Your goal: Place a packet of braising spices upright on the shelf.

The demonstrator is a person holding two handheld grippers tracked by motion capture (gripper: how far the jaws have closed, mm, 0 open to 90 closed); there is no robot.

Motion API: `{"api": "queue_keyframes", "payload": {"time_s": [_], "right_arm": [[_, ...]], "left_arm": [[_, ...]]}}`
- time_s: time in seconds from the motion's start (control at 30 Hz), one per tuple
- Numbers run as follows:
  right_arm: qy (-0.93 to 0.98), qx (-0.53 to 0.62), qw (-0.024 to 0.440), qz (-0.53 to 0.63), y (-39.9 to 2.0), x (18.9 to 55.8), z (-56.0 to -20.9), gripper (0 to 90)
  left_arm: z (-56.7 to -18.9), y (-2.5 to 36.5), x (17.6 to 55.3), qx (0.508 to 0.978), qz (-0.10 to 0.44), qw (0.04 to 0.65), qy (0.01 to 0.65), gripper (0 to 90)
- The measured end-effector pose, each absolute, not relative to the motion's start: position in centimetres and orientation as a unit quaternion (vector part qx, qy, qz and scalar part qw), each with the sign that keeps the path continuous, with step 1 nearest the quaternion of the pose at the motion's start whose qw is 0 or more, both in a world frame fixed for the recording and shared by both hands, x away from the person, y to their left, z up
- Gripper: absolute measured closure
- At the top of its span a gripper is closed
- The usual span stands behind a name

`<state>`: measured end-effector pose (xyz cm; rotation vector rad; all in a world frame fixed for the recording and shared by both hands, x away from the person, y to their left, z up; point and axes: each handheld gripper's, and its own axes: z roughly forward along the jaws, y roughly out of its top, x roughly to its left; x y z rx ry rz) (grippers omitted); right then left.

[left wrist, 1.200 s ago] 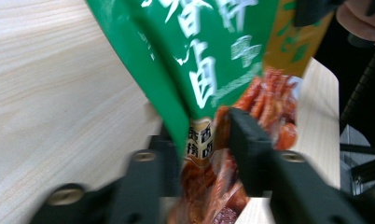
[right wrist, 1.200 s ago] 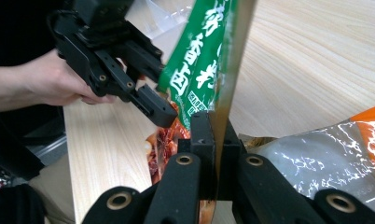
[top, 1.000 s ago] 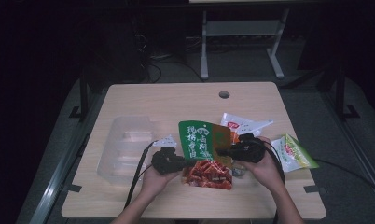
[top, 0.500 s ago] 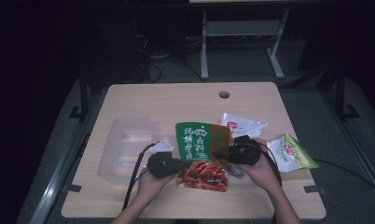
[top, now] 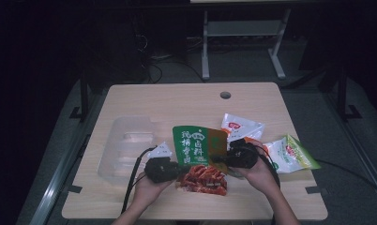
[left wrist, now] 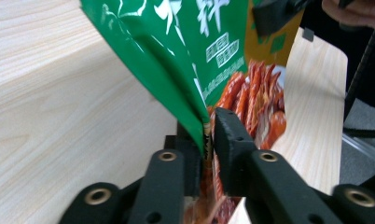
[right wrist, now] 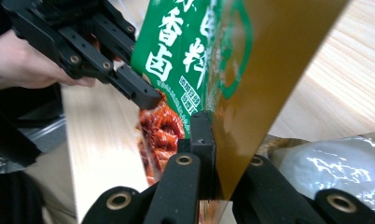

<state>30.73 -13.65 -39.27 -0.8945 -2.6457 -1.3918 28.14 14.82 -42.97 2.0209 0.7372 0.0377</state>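
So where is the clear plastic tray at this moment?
In the high view the clear plastic tray lies on the left part of the table, left of the green packet and just beyond the left gripper.

Green pouch [left wrist: 195, 51] top cut off by frame in both gripper views; white packet [right wrist: 325, 163] blurred, label unreadable.

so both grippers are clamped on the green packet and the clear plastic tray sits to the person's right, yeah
Not quite. The clear plastic tray sits to the person's left, as the high view shows. The rest holds: the left gripper and the right gripper are both clamped on the green packet.
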Motion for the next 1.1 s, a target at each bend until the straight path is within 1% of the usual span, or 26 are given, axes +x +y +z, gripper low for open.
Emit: {"api": "queue_keyframes", "payload": {"time_s": [0.07,0.23,0.33,0.5,0.6,0.63,0.87,1.0,1.1], "right_arm": [[-0.846,-0.285,0.008,-0.451,-13.7,30.2,-38.8,89.1],[-0.85,-0.268,-0.01,-0.454,-13.7,28.9,-37.4,89.2],[-0.851,-0.263,-0.023,-0.453,-13.8,28.3,-36.9,89.2],[-0.85,-0.269,-0.026,-0.453,-14.1,28.2,-36.6,89.2],[-0.847,-0.274,-0.03,-0.455,-14.3,28.2,-36.5,89.2],[-0.846,-0.274,-0.032,-0.456,-14.4,28.3,-36.4,89.3],[-0.846,-0.274,-0.045,-0.456,-14.3,28.1,-35.9,89.4],[-0.846,-0.273,-0.05,-0.456,-14.1,28.2,-35.7,89.4],[-0.846,-0.271,-0.054,-0.457,-14.0,28.3,-35.4,89.4]], "left_arm": [[-42.9,14.9,27.7,0.829,0.015,0.471,0.3,70.4],[-42.9,15.1,26.6,0.84,0.037,0.457,0.29,58.5],[-42.9,15.3,26.0,0.842,0.043,0.454,0.288,53.7],[-42.9,15.9,25.4,0.845,0.053,0.449,0.284,45.4],[-43.1,16.4,24.9,0.843,0.049,0.455,0.284,43.2],[-43.1,16.4,24.8,0.843,0.05,0.455,0.283,41.2],[-42.9,16.1,24.1,0.849,0.057,0.455,0.263,37.3],[-43.0,16.0,24.1,0.85,0.045,0.457,0.257,35.5],[-43.0,16.1,24.1,0.849,0.045,0.459,0.256,32.6]]}}
